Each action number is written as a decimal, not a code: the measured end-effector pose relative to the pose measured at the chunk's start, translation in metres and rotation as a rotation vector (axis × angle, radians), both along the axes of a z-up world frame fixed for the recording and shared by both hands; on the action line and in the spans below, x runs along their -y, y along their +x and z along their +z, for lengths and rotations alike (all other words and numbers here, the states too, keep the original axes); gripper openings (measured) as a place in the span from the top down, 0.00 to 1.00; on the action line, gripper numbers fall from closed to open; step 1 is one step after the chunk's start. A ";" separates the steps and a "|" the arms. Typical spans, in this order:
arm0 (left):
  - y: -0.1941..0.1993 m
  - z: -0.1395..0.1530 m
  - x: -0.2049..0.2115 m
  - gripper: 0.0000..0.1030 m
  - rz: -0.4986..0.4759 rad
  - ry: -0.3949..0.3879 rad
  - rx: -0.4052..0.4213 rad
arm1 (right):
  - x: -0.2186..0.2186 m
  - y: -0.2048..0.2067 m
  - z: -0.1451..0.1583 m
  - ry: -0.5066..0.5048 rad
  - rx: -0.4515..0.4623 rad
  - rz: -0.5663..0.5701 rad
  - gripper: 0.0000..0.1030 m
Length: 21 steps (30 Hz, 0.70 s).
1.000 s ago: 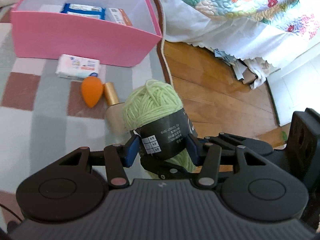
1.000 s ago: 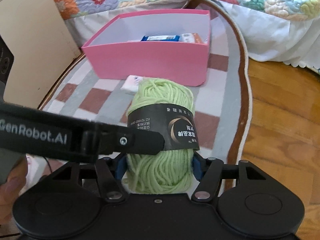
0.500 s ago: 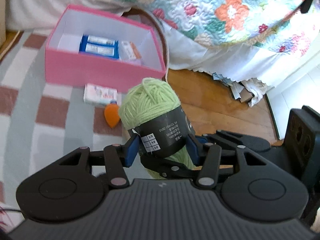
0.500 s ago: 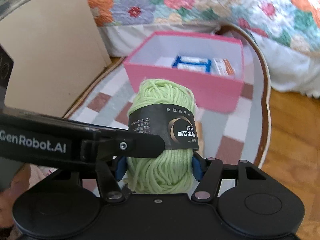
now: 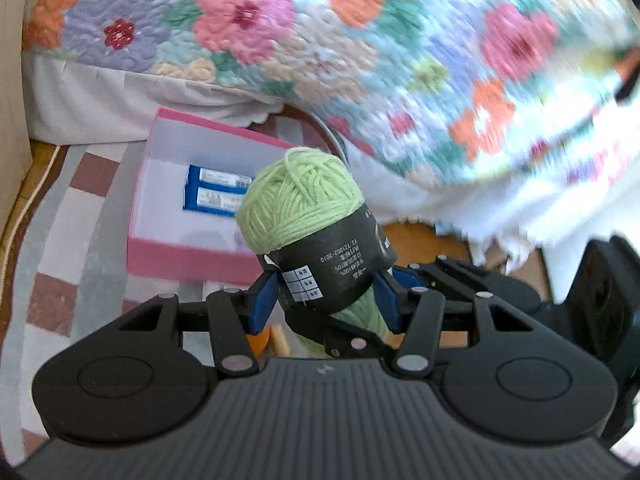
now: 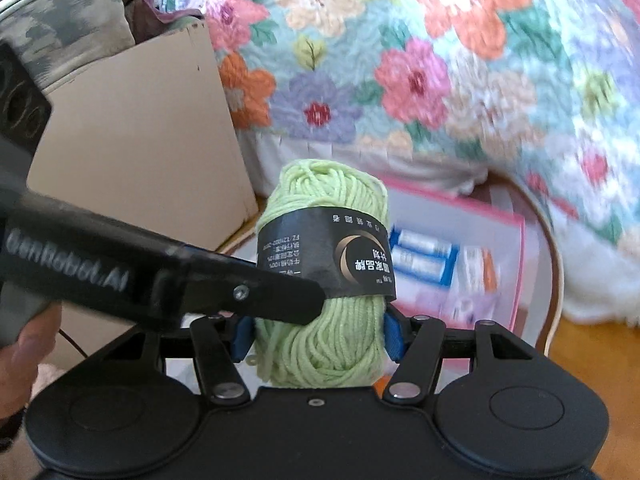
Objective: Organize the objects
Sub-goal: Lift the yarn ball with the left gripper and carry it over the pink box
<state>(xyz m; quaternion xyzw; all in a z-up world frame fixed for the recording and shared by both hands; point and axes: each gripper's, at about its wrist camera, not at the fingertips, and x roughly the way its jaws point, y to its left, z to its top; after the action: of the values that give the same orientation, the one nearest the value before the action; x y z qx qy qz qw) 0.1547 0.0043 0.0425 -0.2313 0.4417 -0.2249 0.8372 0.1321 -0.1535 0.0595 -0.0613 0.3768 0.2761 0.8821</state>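
Note:
A light green ball of yarn [image 5: 304,200] with a black paper band is held in the air between both grippers. My left gripper [image 5: 324,300] is shut on its banded middle. My right gripper [image 6: 320,340] is shut on its lower end, and the yarn [image 6: 324,344] fills that view's centre. The left gripper's finger [image 6: 248,292] crosses in front of the yarn from the left. The open pink box [image 5: 140,216] lies on the rug below and ahead, with blue packets [image 5: 212,192] inside. It also shows in the right wrist view [image 6: 516,280].
A flowered quilt [image 5: 360,40] hangs over the bed behind the box. A beige board [image 6: 140,152] leans at the left. A checked rug [image 5: 60,240] covers the floor, with wood floor [image 6: 592,360] to the right. An orange item [image 5: 256,340] peeks under the left gripper.
Both grippers have risen with the yarn and tilted forward. The pink box now sits lower and farther in view, and the bed quilt fills the background.

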 end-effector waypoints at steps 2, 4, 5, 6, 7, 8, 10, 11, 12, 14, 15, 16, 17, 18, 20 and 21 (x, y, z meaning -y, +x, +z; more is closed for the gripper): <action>0.023 -0.003 -0.004 0.50 0.025 -0.008 -0.012 | -0.003 0.022 0.000 -0.018 0.030 0.023 0.36; 0.047 -0.010 -0.003 0.49 0.044 0.004 -0.027 | -0.004 0.046 -0.001 -0.015 0.024 0.034 0.36; 0.057 -0.013 -0.002 0.49 0.052 0.007 -0.040 | -0.004 0.060 -0.003 -0.007 0.011 0.034 0.36; 0.068 -0.018 0.000 0.49 0.055 0.014 -0.050 | -0.004 0.074 -0.007 0.001 -0.003 0.033 0.36; 0.078 -0.024 0.001 0.49 0.062 0.020 -0.062 | -0.004 0.085 -0.012 0.005 -0.014 0.033 0.36; 0.087 -0.030 0.003 0.49 0.069 0.035 -0.072 | -0.005 0.097 -0.019 0.007 -0.025 0.036 0.36; 0.103 -0.043 0.008 0.48 0.060 0.061 -0.073 | -0.006 0.114 -0.033 0.007 -0.017 0.077 0.36; 0.109 -0.051 0.009 0.48 0.076 0.053 -0.081 | -0.006 0.122 -0.041 0.013 -0.023 0.084 0.36; 0.114 -0.059 0.010 0.48 0.081 0.050 -0.085 | -0.004 0.130 -0.049 0.030 -0.038 0.072 0.36; 0.122 -0.073 0.014 0.48 0.083 0.063 -0.084 | -0.002 0.144 -0.062 0.055 -0.067 0.047 0.36; 0.125 -0.079 0.016 0.48 0.086 0.067 -0.089 | -0.001 0.150 -0.069 0.063 -0.082 0.034 0.36; 0.128 -0.085 0.017 0.48 0.088 0.075 -0.100 | 0.000 0.155 -0.075 0.071 -0.094 0.029 0.36; 0.131 -0.091 0.018 0.48 0.089 0.084 -0.113 | 0.001 0.159 -0.082 0.079 -0.106 0.024 0.36; 0.134 -0.096 0.020 0.48 0.090 0.093 -0.124 | 0.002 0.163 -0.089 0.086 -0.122 0.021 0.36; 0.140 -0.107 0.022 0.48 0.089 0.115 -0.144 | 0.002 0.169 -0.102 0.092 -0.152 0.017 0.37; 0.144 -0.112 0.024 0.48 0.088 0.121 -0.151 | 0.001 0.172 -0.109 0.090 -0.165 0.020 0.37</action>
<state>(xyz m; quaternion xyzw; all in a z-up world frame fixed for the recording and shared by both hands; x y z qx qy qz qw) 0.2985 -0.0196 -0.0698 -0.2158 0.5059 -0.1427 0.8229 0.3038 -0.1543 -0.0498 -0.0023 0.4346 0.3058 0.8471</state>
